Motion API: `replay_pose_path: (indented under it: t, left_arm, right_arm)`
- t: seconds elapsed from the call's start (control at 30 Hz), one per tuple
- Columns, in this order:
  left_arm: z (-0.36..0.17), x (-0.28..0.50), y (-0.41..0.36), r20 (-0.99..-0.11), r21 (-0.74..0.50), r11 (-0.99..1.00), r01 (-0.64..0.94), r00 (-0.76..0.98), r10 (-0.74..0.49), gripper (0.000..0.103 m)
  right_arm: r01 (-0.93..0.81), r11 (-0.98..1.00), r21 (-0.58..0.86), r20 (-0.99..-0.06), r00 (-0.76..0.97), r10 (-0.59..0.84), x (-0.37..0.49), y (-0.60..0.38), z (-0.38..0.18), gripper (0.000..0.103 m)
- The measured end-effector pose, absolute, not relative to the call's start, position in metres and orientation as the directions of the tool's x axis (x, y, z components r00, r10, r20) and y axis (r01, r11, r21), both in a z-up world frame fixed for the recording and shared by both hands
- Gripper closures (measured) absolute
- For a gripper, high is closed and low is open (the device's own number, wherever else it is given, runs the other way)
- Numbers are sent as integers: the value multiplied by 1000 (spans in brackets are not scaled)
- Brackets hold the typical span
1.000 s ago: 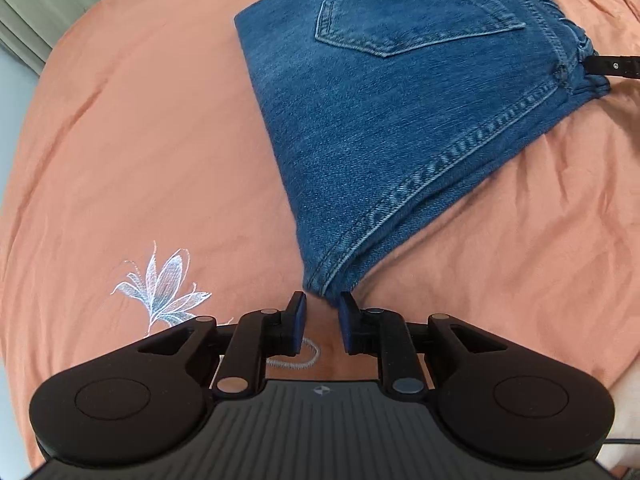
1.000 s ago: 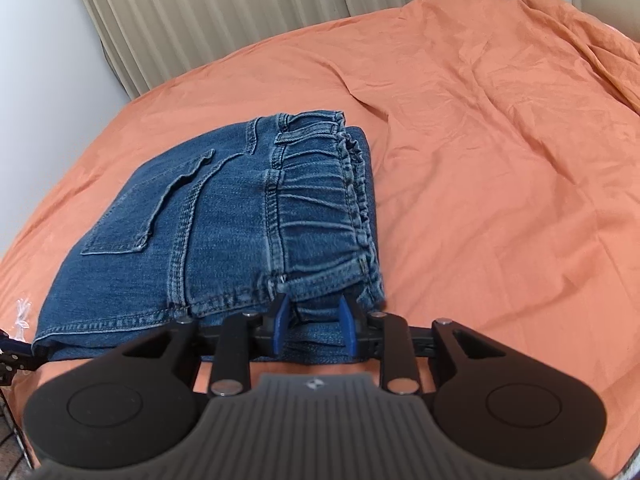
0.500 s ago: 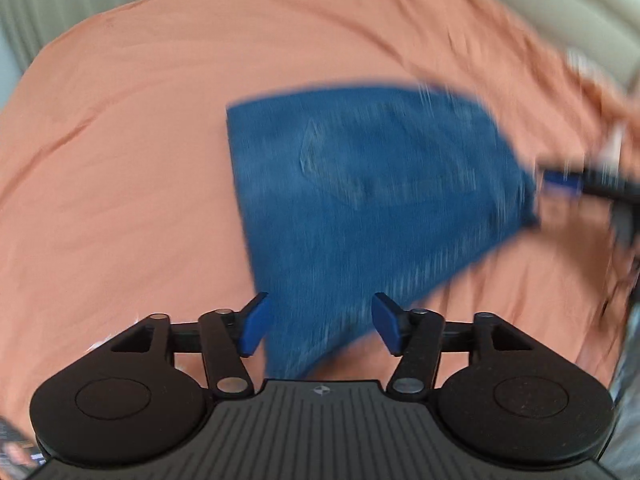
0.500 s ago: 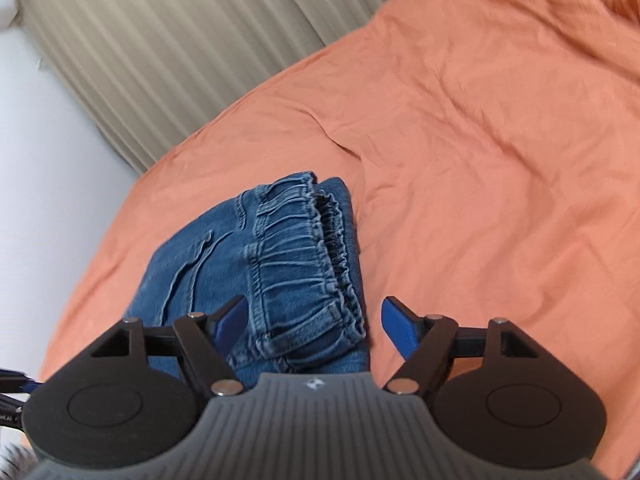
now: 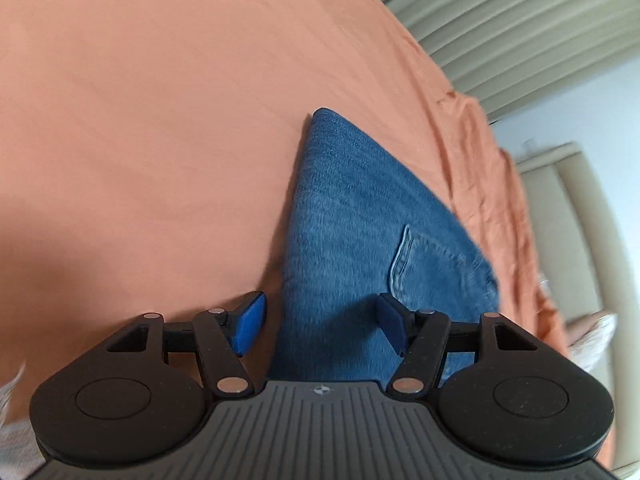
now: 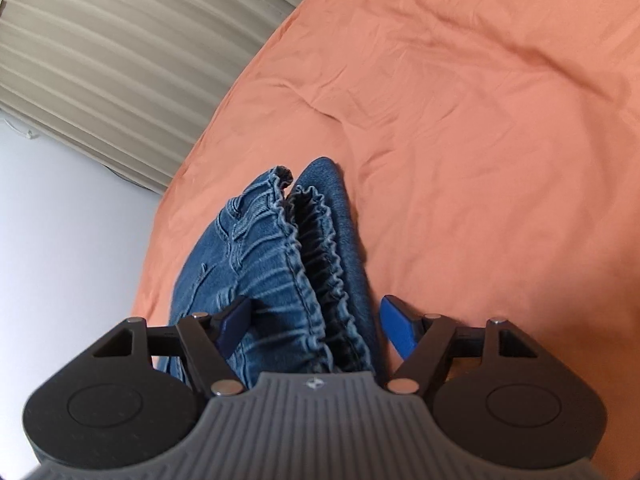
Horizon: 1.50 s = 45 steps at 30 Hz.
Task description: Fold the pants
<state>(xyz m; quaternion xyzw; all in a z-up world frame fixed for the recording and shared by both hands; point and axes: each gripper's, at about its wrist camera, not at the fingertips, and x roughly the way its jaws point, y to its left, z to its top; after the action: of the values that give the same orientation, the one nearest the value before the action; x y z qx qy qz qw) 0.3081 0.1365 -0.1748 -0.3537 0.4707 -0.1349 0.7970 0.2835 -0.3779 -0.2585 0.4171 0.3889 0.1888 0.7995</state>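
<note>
Folded blue jeans lie on the orange bed sheet, back pocket up. My left gripper hovers low over one end of them, its blue pads wide apart; the folded edge runs between them untouched. In the right wrist view the jeans show their gathered elastic waistband, the layers stacked. My right gripper straddles that waistband and its jaws are closing. The right pad stands clear of the denim, and nothing is gripped.
The orange sheet spreads wrinkled beyond the jeans. Beige pleated curtains and a white wall border the bed. A beige padded piece of furniture stands past the bed's edge in the left wrist view.
Both grippers let go of the jeans' corners and opened wide. Each has rolled and swung to look along the folded jeans from a lower, closer position.
</note>
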Motion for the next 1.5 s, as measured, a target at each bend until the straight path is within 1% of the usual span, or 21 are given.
replay_pose_path:
  t: [0.03,0.07,0.1,0.13,0.17,0.2,0.23,0.3,0.33,0.43,0.63,0.73,0.87,1.0,1.1,1.23,1.3,1.37,1.4,1.5]
  left_arm:
    - [-178,311,138,-642,-708,696,-118,518,-566,36]
    - [-182,315,138,-633,-721,683,-119,516,-577,38]
    - [-184,317,138,-622,-733,670,-118,515,-590,49]
    - [-185,317,138,-616,-740,663,-117,516,-596,57]
    - [-186,318,137,-614,-739,663,-116,520,-594,62]
    - [-185,318,136,-620,-731,673,-115,524,-583,70]
    - [-184,317,137,-624,-724,681,-114,530,-574,80]
    - [-181,312,136,-625,-716,688,-118,549,-555,88]
    - [-178,311,135,-622,-709,697,-108,560,-547,91]
    - [-159,307,130,-624,-673,737,-67,588,-516,94]
    - [-116,300,140,-597,-634,773,8,630,-496,95]
    - [-100,296,166,-588,-626,780,0,657,-472,95]
    - [-83,291,202,-587,-586,810,-16,697,-412,95]
    - [-73,291,238,-594,-551,833,-44,722,-355,95]
    - [-78,294,257,-616,-521,852,-61,717,-326,95]
    - [-112,299,270,-675,-509,853,-116,669,-312,95]
    - [-130,298,273,-676,-523,842,-133,667,-315,94]
    - [-146,296,281,-666,-569,808,-155,663,-341,93]
    - [-153,297,283,-664,-584,794,-168,661,-349,91]
    - [-168,301,283,-688,-564,804,-188,646,-332,85]
  right_arm:
    - [25,569,822,-457,626,632,289,-376,-261,42]
    - [22,559,829,-449,623,640,293,-375,-263,48]
    - [20,554,832,-445,620,646,297,-374,-264,53]
    - [20,553,833,-446,617,648,298,-373,-263,56]
    - [15,554,832,-445,615,651,298,-373,-261,63]
    - [10,555,832,-443,613,654,298,-373,-258,70]
    - [10,554,833,-443,612,655,297,-374,-254,73]
    - [0,563,826,-445,613,652,295,-372,-242,81]
    - [-9,575,818,-448,617,647,293,-370,-234,82]
    - [-46,626,779,-464,630,623,292,-357,-203,85]
    - [-168,689,705,-454,639,621,294,-314,-138,86]
    - [-206,678,706,-437,626,646,299,-288,-122,86]
    - [-265,645,717,-398,604,691,310,-242,-113,87]
    - [-287,603,744,-370,575,730,324,-197,-119,87]
    - [-279,584,762,-370,553,746,330,-174,-135,87]
    - [-218,612,760,-440,521,731,334,-158,-176,87]
    - [-164,631,758,-472,529,705,335,-164,-196,87]
    - [-91,628,773,-502,516,694,336,-172,-214,86]
    - [-80,635,769,-514,513,687,337,-172,-219,87]
    - [-116,716,689,-563,536,629,339,-157,-219,86]
